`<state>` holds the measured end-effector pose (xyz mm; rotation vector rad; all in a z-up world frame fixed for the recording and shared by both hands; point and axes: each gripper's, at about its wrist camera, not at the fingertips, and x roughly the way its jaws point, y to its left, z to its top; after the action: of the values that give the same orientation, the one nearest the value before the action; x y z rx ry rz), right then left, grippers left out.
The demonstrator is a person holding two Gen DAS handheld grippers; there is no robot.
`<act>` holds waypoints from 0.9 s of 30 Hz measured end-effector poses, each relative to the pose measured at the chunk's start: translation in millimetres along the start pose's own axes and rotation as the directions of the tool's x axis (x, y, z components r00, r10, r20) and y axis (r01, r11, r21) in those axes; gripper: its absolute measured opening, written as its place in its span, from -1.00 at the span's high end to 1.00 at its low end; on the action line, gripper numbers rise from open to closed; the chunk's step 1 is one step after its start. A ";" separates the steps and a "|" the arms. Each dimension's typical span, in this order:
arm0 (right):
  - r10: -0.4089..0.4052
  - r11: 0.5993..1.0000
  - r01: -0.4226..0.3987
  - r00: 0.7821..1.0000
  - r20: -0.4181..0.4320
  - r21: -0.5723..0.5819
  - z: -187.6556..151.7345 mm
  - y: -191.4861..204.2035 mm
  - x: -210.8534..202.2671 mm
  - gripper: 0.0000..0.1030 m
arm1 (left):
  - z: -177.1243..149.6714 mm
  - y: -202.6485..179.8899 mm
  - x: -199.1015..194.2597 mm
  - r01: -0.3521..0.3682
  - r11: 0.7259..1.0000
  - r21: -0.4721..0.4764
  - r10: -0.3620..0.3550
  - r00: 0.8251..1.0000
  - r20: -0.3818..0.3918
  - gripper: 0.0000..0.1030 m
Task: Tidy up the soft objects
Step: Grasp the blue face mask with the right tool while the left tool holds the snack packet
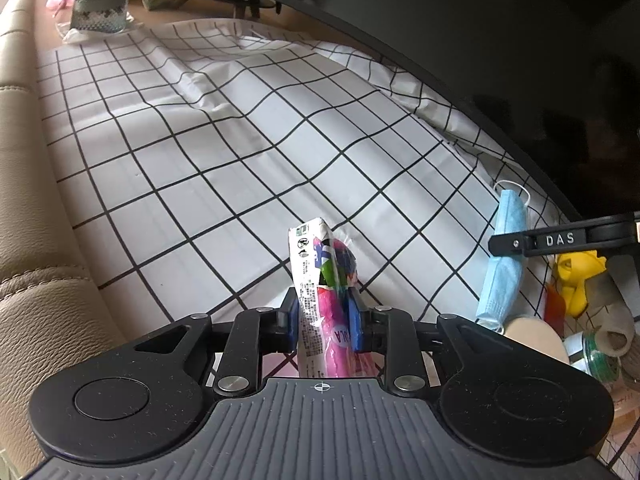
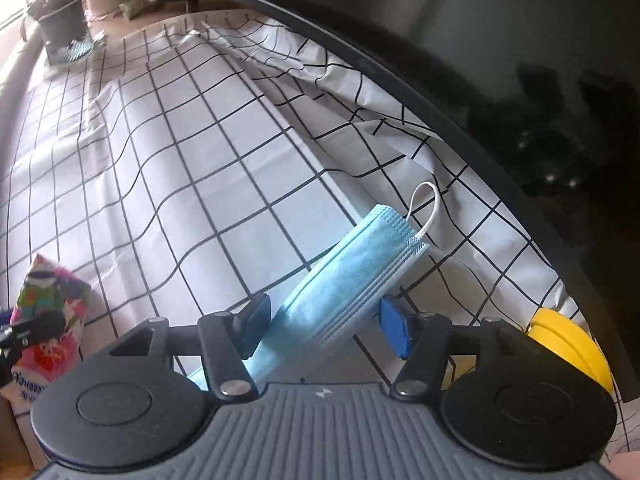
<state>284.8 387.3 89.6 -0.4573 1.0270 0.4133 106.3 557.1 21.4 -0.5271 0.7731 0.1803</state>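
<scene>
My left gripper is shut on a pink and white tissue pack, held upright above the checked cloth. The same pack shows at the left edge of the right wrist view. A folded blue face mask with a white ear loop lies tilted between the fingers of my right gripper. The jaws stand apart around it, and the blue pads do not clearly press on it. In the left wrist view the mask hangs from the right gripper's black finger.
A black curved screen edge runs along the right. A yellow toy, a beige sponge and a green-labelled roll lie in a wire basket at right. A beige sofa edge is left; a potted plant stands far back.
</scene>
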 end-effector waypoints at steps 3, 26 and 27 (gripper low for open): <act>0.004 0.999 -0.004 1.000 0.000 -0.041 0.4 2.8 1.3 0.50 | 0.1 1.1 0.0 0.002 1.000 -0.007 -0.002 1.000 -0.002 0.46; 0.055 0.998 -0.055 0.998 0.005 -0.002 30.7 -11.7 -1.6 -0.08 | -0.1 -9.6 0.6 -0.021 0.999 0.041 0.022 1.000 -0.017 0.44; 0.035 0.999 -0.036 0.999 -0.012 -0.007 30.3 -7.6 4.7 -0.06 | 0.3 -10.7 1.3 -0.019 0.999 0.048 0.021 1.000 -0.023 0.43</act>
<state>312.6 398.0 100.1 -0.4485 1.0464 0.4463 111.1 548.0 24.8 -0.4771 0.8038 0.1742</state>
